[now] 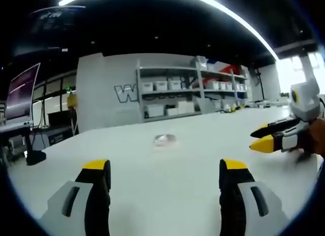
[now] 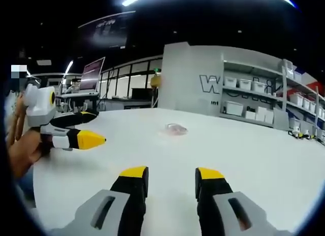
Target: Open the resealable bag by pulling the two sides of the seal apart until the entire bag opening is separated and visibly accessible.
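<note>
A small clear resealable bag (image 1: 165, 139) lies flat on the white table (image 1: 152, 195), well ahead of both grippers; in the right gripper view the bag (image 2: 176, 129) has a faint pink tint. My left gripper (image 1: 165, 167) is open wide above the table, with nothing between its yellow-tipped jaws. My right gripper (image 2: 171, 172) is open too and holds nothing. The right gripper (image 1: 265, 137) enters the left gripper view from the right, held by a hand. The left gripper (image 2: 94, 127) enters the right gripper view from the left, also hand-held. Neither touches the bag.
Grey shelves with white bins (image 1: 167, 86) stand beyond the table's far edge beside a lettered grey wall (image 2: 208, 86). A monitor (image 1: 21, 94) stands at the far left. The white table (image 2: 264, 165) stretches broadly around the bag.
</note>
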